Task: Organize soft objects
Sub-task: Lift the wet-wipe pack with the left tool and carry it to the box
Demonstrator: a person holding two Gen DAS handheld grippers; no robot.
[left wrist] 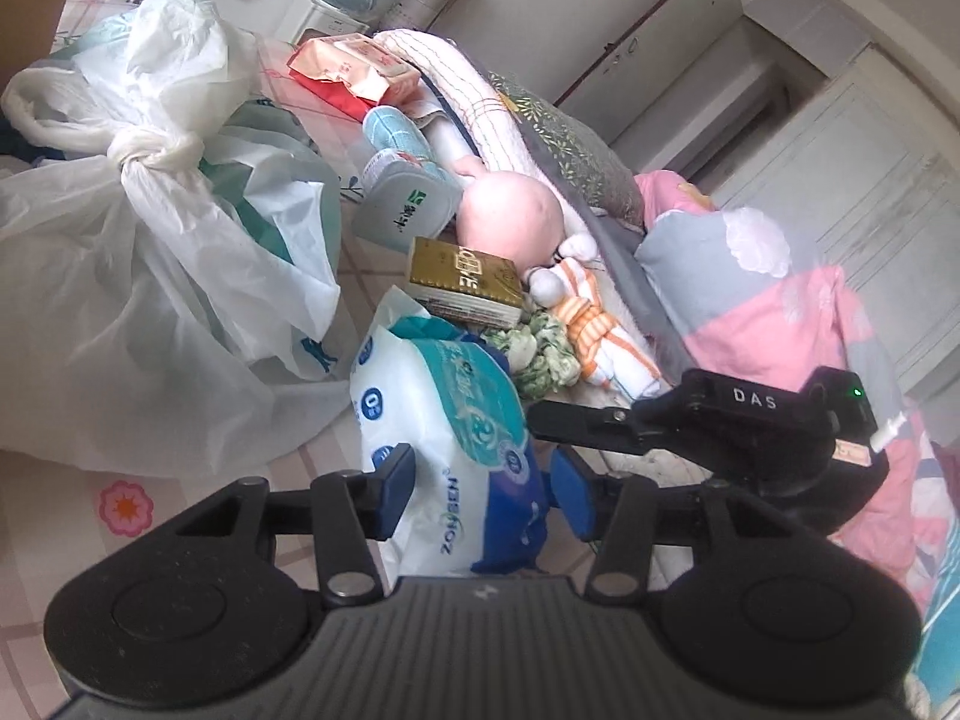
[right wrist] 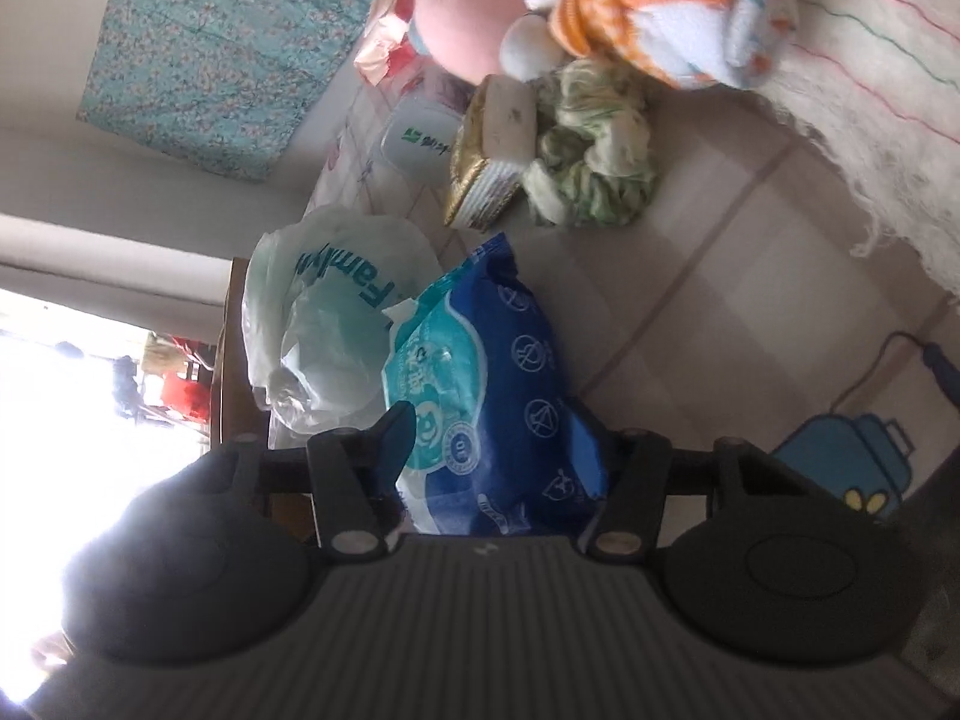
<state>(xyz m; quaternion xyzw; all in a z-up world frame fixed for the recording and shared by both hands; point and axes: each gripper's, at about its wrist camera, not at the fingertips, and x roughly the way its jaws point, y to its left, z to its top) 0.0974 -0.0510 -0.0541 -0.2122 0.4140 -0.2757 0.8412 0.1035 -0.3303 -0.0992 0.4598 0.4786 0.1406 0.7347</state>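
Observation:
A soft blue and white tissue pack (left wrist: 456, 468) stands on the tiled table. My left gripper (left wrist: 483, 489) has its blue pads on either side of the pack and is shut on it. In the right wrist view the same tissue pack (right wrist: 498, 396) sits between the pads of my right gripper (right wrist: 492, 450), which is also shut on it. The right gripper's body (left wrist: 750, 432) shows in the left wrist view, reaching in from the right. Behind lie a green scrunchie (left wrist: 537, 354), an orange striped cloth doll (left wrist: 600, 330) and a pink plush (left wrist: 510, 213).
White plastic bags (left wrist: 150, 228) fill the left. A gold box (left wrist: 465, 282), a white tub (left wrist: 408, 210) and snack packs (left wrist: 354, 69) stand behind. A white knit blanket (right wrist: 870, 90) and pink bedding (left wrist: 780, 312) lie right. A cable (right wrist: 870, 372) crosses the table.

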